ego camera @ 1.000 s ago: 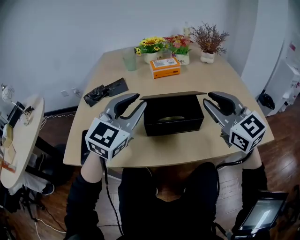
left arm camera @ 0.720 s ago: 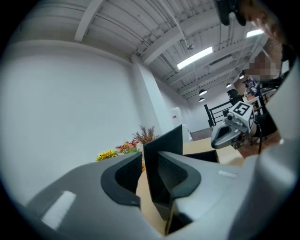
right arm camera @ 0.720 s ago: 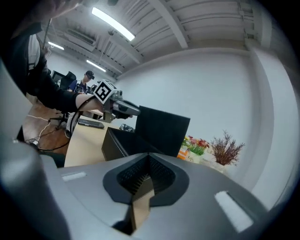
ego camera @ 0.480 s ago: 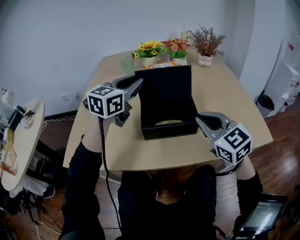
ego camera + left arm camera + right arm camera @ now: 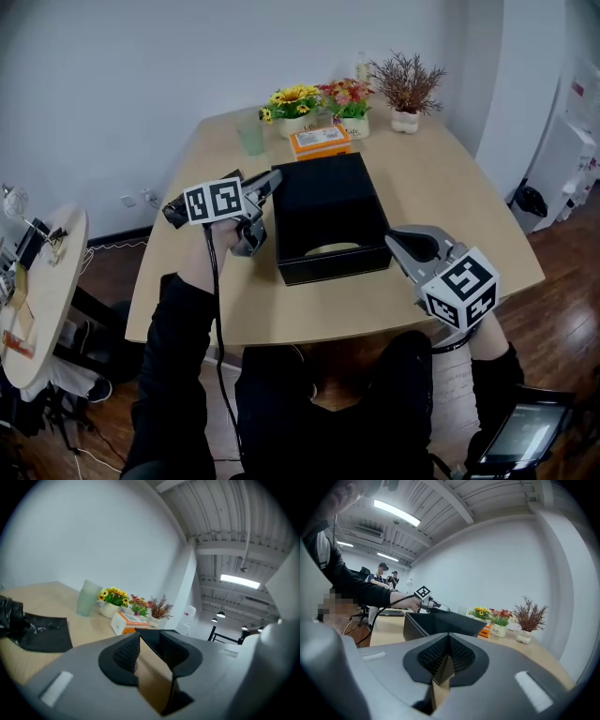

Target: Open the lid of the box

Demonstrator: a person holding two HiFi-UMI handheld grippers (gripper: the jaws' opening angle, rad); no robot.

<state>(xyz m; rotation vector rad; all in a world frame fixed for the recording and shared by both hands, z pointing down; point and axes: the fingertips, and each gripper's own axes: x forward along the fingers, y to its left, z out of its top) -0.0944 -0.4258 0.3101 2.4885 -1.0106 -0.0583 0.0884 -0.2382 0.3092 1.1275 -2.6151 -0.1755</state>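
The black box (image 5: 334, 266) stands in the middle of the tan table (image 5: 450, 202), and something pale lies inside it. Its lid (image 5: 323, 192) is swung up and leans back beyond the rear wall. My left gripper (image 5: 273, 179) is at the lid's left edge; in the left gripper view the lid's black corner (image 5: 161, 633) sits between the tips of the left gripper (image 5: 140, 633), which look closed on it. My right gripper (image 5: 407, 246) is shut and empty, just off the box's front right corner. From the right gripper (image 5: 449, 637) I see the box (image 5: 436, 624) straight ahead.
Flower pots (image 5: 323, 105), a dried-twig pot (image 5: 405, 120), an orange carton (image 5: 319, 141) and a green cup (image 5: 249, 137) stand along the far edge. A black bag (image 5: 176, 211) lies at the left. A round side table (image 5: 37, 291) stands left of the table. People sit far behind (image 5: 386, 576).
The lid went from barely raised to upright, then leaned back. My left gripper rose and moved back with its edge. My right gripper closed and sank toward the front right corner.
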